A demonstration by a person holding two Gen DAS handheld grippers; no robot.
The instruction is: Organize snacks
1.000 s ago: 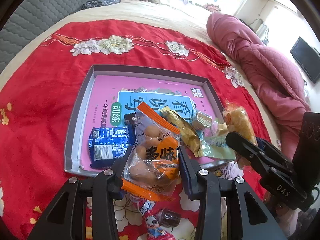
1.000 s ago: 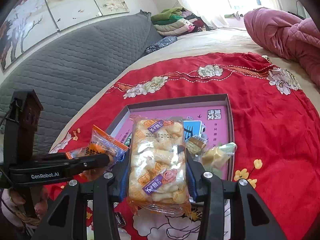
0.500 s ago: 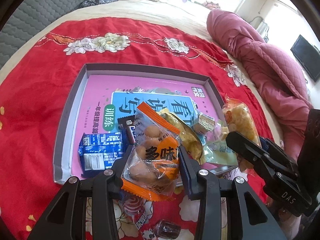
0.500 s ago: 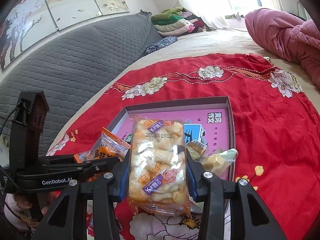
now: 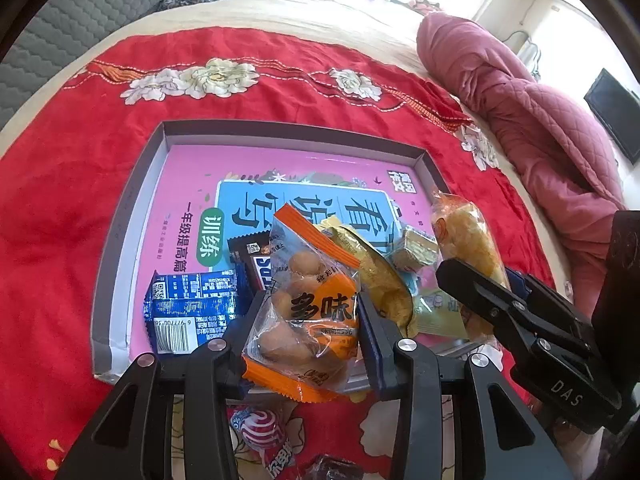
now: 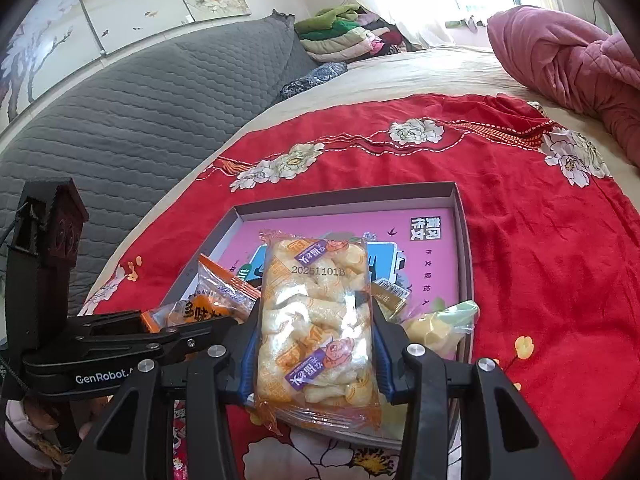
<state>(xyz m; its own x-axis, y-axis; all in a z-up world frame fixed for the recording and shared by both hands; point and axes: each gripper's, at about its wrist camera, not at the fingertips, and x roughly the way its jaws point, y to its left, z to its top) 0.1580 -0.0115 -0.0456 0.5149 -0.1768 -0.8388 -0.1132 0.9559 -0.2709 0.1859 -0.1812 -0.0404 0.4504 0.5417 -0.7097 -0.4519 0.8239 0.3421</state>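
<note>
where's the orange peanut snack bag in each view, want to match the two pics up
Left wrist view: the orange snack bag sits low in the centre, clamped in the left gripper.
Right wrist view: the same bag shows at lower left, beside the rice cracker pack that the right gripper holds.
Shared landmark: the grey tray with the pink book inside, on the red cloth.

The left gripper (image 5: 310,312) jaws clamp an orange snack packet (image 5: 308,312) over the grey tray (image 5: 120,240).
</note>
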